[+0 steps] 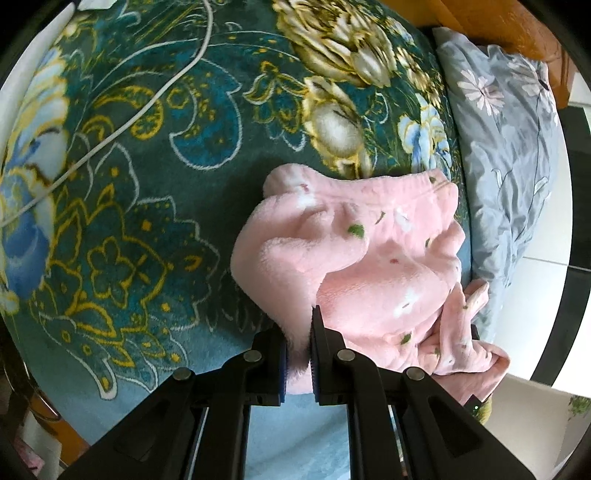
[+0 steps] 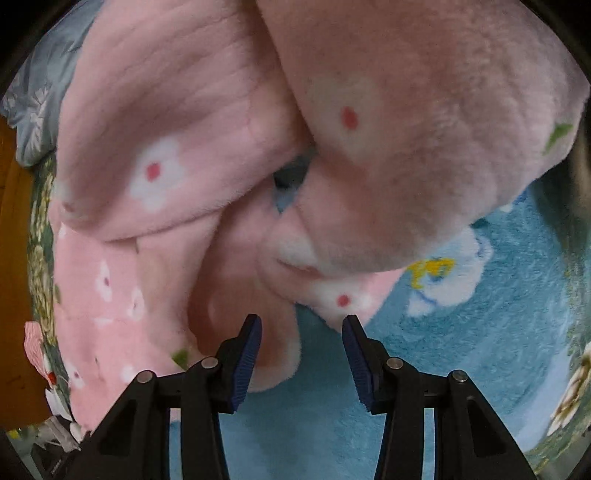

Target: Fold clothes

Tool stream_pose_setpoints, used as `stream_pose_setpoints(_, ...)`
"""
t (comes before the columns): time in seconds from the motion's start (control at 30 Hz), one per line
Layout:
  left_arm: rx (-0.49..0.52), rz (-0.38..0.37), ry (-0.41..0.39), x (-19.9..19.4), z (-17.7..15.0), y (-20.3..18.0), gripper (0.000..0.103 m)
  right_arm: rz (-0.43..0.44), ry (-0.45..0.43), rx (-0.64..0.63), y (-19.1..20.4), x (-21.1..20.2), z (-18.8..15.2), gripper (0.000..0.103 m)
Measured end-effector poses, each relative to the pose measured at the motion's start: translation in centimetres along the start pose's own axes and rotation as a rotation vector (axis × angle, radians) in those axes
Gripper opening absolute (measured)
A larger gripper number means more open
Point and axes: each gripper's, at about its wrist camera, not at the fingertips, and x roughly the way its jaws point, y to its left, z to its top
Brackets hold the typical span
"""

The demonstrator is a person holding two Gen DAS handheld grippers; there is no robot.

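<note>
A pink fleece garment (image 1: 369,258) with small white flowers and green leaves lies bunched on a teal floral blanket (image 1: 147,184). My left gripper (image 1: 299,332) is shut on a fold at the garment's near edge, with pink fabric pinched between the blue pads. In the right wrist view the same pink garment (image 2: 221,147) fills most of the frame in thick folds. My right gripper (image 2: 301,332) stands open just in front of a hanging pink edge, with nothing between its fingers.
A grey floral pillow (image 1: 509,155) lies right of the garment against an orange wooden headboard (image 1: 498,22). A white cable (image 1: 122,129) runs across the blanket at the left. Light blue blanket (image 2: 480,350) spreads to the right under the right gripper.
</note>
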Motion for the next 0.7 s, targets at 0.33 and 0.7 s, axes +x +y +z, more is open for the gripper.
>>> stream_pose_setpoints(0.33, 0.014, 0.001, 0.009, 0.0, 0.0, -0.2, 0.01, 0.003, 0.016, 0.059, 1.2, 1.5, -0.1, 0.007)
stream_pose_setpoints(0.7, 0.067, -0.022, 0.05, 0.0, -2.9, -1.2, 0.01, -0.02, -0.026, -0.289, 2.3, -8.3, -4.5, 0.005)
